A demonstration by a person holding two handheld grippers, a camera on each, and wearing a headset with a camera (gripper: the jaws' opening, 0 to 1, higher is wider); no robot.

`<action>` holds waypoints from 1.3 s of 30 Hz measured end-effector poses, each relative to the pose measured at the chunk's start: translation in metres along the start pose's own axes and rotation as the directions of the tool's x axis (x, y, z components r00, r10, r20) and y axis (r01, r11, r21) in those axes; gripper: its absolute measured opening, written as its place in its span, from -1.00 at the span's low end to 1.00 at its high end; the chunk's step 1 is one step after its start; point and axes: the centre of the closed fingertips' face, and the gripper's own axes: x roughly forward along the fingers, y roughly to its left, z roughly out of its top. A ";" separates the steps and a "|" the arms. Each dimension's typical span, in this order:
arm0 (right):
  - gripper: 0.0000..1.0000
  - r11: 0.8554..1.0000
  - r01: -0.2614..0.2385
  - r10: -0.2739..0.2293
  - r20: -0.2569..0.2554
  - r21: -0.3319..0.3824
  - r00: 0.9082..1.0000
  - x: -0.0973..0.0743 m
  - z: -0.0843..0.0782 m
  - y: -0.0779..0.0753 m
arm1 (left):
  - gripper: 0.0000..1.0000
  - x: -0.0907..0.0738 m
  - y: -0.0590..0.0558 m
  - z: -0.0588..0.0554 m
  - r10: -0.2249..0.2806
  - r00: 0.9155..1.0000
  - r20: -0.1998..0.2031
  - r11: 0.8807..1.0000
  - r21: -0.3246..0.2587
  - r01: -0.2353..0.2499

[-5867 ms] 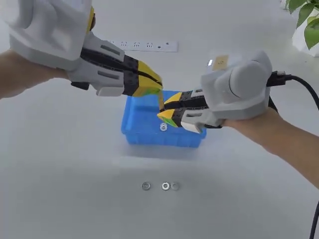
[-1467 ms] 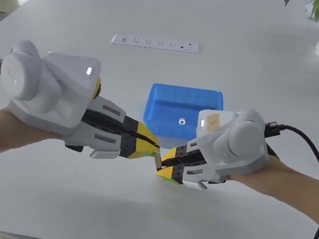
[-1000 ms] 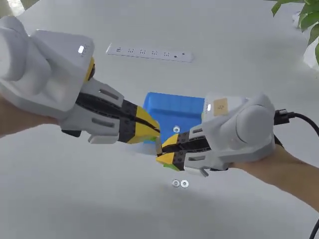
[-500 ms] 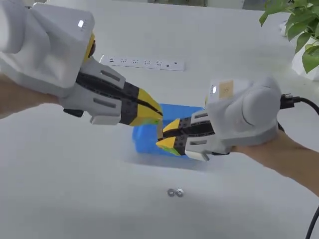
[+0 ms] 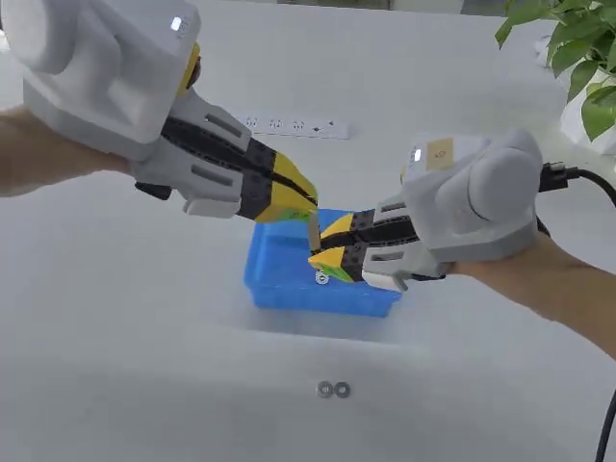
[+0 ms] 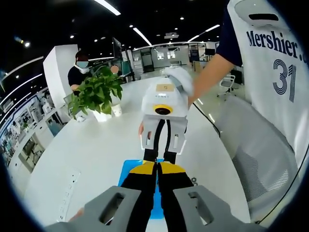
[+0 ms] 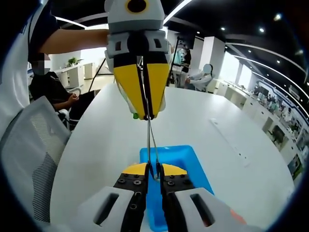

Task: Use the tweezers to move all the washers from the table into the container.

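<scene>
Both clenched on the tweezers point(image 7: 150, 140): left tongs point(image 5: 296, 197) hold one end, right tongs point(image 5: 327, 252) squeeze the other, above the blue container point(image 5: 289, 296). Two washers point(image 5: 333, 389) lie side by side on the counter point(image 5: 144, 366), near side of the container. A third washer point(image 5: 321, 278) shows inside it. They look light, flat, slippery metal, so pinch across the ring. Tweezer tips are hidden behind the right tongs; can't tell if the third washer lies loose or pinched.

White table point(image 5: 115, 366) w/ power strip point(image 5: 289, 125), potted plant point(image 6: 99, 94) — office, ceiling strip lights point(image 6: 108, 7).
</scene>
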 end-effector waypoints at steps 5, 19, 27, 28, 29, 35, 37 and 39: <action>-0.80 1.000 -0.002 0.002 0.004 0.024 1.000 0.007 -0.007 -0.010 | -0.90 0.006 0.009 -0.009 -0.011 1.000 -0.001 1.000 -0.009 0.011; -0.80 0.998 -0.024 0.026 -0.029 0.060 0.999 0.027 -0.034 -0.020 | -0.90 0.025 0.025 -0.038 -0.030 0.999 -0.014 0.998 -0.057 0.029; -0.80 0.996 -0.031 0.035 -0.047 0.079 0.998 0.035 -0.047 -0.022 | -0.90 0.034 0.027 -0.050 -0.049 0.999 -0.023 0.996 -0.077 0.047; -0.80 0.996 -0.033 0.037 -0.048 0.083 0.998 0.035 -0.048 -0.022 | -0.90 0.035 0.027 -0.051 -0.051 0.999 -0.019 0.995 -0.084 0.049; -0.80 0.996 -0.034 0.038 -0.052 0.085 0.998 0.035 -0.049 -0.022 | -0.90 0.035 0.028 -0.053 -0.050 0.999 -0.018 0.995 -0.087 0.048; -0.79 0.997 -0.020 0.026 -0.078 0.077 0.997 0.035 -0.056 -0.023 | -0.90 0.039 0.026 -0.059 -0.054 0.998 -0.026 0.995 -0.083 0.051; -0.78 0.996 -0.020 0.026 -0.074 0.087 0.997 0.035 -0.055 -0.024 | -0.90 0.039 0.027 -0.058 -0.049 0.998 -0.026 0.996 -0.077 0.047; -0.77 0.995 -0.020 0.026 -0.072 0.095 0.997 0.034 -0.055 -0.024 | -0.90 0.039 0.027 -0.058 -0.051 0.998 -0.028 0.996 -0.075 0.049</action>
